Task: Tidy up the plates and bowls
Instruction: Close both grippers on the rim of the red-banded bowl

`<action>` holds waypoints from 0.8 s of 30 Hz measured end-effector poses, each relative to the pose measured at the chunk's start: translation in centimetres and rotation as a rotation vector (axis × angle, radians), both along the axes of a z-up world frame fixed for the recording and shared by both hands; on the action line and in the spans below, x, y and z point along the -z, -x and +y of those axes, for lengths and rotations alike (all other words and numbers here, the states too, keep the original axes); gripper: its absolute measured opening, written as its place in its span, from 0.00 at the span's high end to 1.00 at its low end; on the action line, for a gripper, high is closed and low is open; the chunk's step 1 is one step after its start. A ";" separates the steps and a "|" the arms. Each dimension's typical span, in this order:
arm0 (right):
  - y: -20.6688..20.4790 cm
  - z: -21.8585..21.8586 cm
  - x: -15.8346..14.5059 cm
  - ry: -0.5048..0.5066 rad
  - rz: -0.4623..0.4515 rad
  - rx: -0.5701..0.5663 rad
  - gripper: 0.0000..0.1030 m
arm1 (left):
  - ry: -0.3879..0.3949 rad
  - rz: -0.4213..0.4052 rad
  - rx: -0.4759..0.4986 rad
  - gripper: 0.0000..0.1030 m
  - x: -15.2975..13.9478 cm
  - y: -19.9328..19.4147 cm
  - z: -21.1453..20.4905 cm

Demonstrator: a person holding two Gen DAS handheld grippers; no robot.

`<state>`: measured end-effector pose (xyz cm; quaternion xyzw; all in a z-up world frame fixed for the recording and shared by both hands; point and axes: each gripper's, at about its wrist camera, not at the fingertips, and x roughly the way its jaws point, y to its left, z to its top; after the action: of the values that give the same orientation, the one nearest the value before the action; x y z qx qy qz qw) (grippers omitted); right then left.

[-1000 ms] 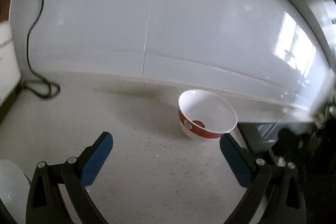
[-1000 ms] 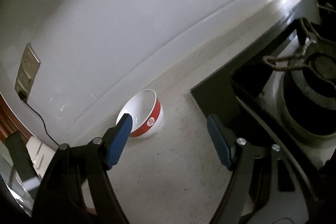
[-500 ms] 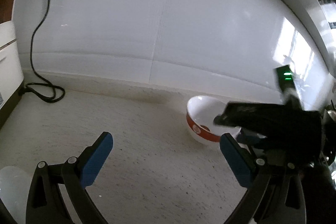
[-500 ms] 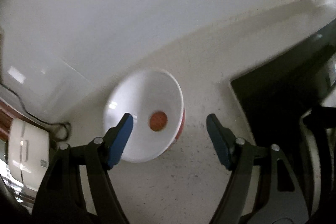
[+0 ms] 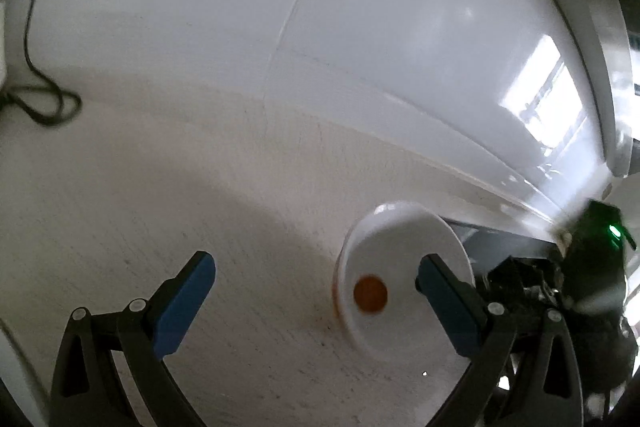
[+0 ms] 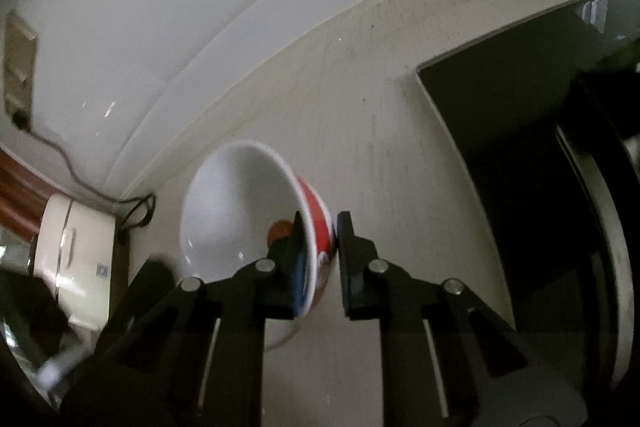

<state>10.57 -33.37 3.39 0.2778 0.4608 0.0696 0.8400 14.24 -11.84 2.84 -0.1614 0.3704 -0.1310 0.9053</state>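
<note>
Right wrist view: right gripper (image 6: 320, 247) is clamped narrow on the near rim of the red-banded white bowl (image 6: 236, 211), one finger inside, one against the red outer wall. Bowl sits on the speckled countertop (image 6: 380, 115), tilted, just left of the black stovetop (image 6: 500, 131). Left wrist view: left gripper (image 5: 316, 287) stands wide and holds nothing; bowl (image 5: 400, 267) lies near its right finger. A black cable (image 5: 36, 83) lies at the wall.

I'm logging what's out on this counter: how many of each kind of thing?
White ceramic bowl with red band: 1
Cream plastic appliance: 1
Black power cord: 1
Black stovetop: 1
Total: 4
</note>
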 end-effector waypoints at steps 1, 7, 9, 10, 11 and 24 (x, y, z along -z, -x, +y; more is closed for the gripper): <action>1.0 0.1 -0.2 0.000 -0.008 -0.014 0.84 | 0.002 0.012 0.007 0.00 0.3 -0.1 -0.2; 4.3 0.6 -0.5 0.027 -0.041 -0.037 0.84 | -0.049 0.128 0.016 0.03 1.9 -0.9 -1.0; 3.6 0.0 0.1 0.031 -0.051 -0.021 0.84 | -0.055 0.153 0.008 0.05 2.2 -1.0 -0.9; 3.2 -0.6 0.4 0.031 -0.061 -0.004 0.83 | -0.093 0.163 -0.002 0.06 2.2 -1.0 -1.1; 3.2 -0.8 0.5 0.025 -0.062 0.004 0.83 | -0.120 0.180 -0.010 0.06 2.1 -1.0 -1.2; 5.8 -3.0 0.6 -0.029 -0.068 0.027 0.61 | -0.111 0.187 0.052 0.56 1.6 0.2 -2.2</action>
<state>4.75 -36.36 2.79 0.2935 0.4273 0.0742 0.8519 14.01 -14.01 1.21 -0.1130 0.4640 -0.1179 0.8707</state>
